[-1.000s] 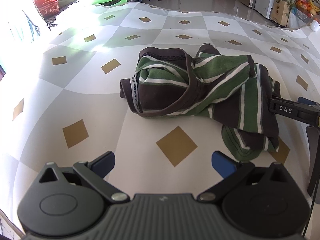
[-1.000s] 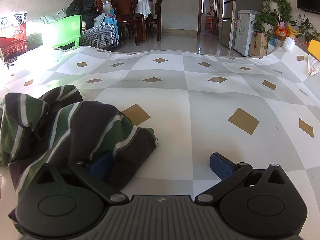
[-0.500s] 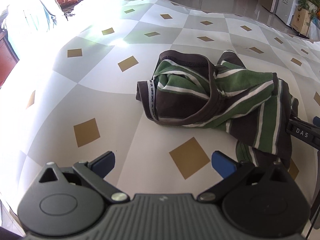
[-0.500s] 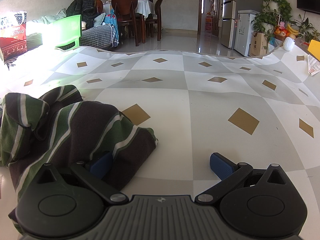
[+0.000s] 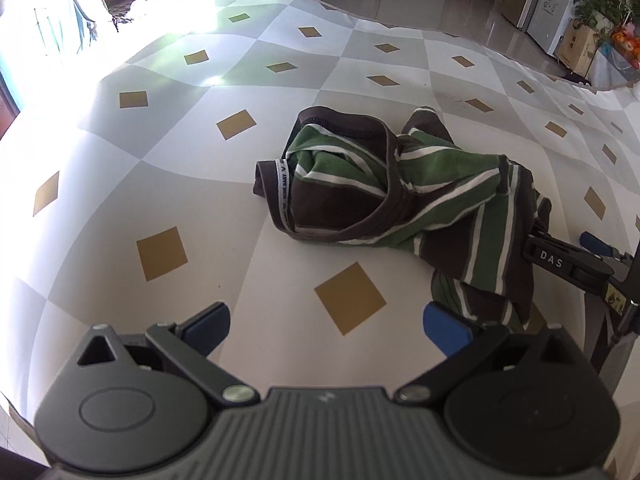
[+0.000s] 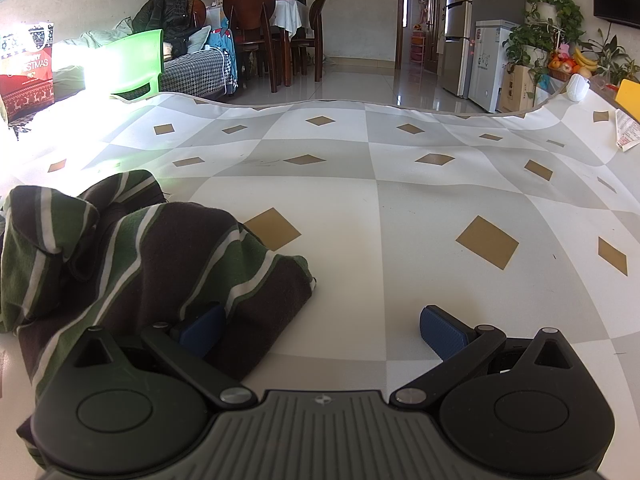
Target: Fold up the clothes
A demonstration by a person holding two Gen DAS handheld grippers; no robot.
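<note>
A crumpled brown and green striped garment [image 5: 404, 200] lies bunched on the checked tablecloth [image 5: 160, 160], its neckband turned toward the left wrist view. My left gripper [image 5: 326, 326] is open and hovers near the table's front, short of the garment. Its right pad sits close to the garment's lower corner. In the right wrist view the same garment [image 6: 132, 256] fills the left side. My right gripper [image 6: 320, 330] is open at table level, with its left fingertip [image 6: 200, 330] against the cloth's near fold and its right one over bare tablecloth. The right gripper's arm [image 5: 568, 262] shows at the garment's right edge.
The tablecloth [image 6: 400, 208] spreads wide to the right and far side. A paper slip [image 6: 626, 132] and a white object [image 6: 578, 87] lie at the far right edge. Beyond the table stand a green chair [image 6: 136, 64], dining chairs and a fridge.
My left gripper has pulled back and swung left, so the garment now sits further right and further away in its view. The right gripper has stayed put.
</note>
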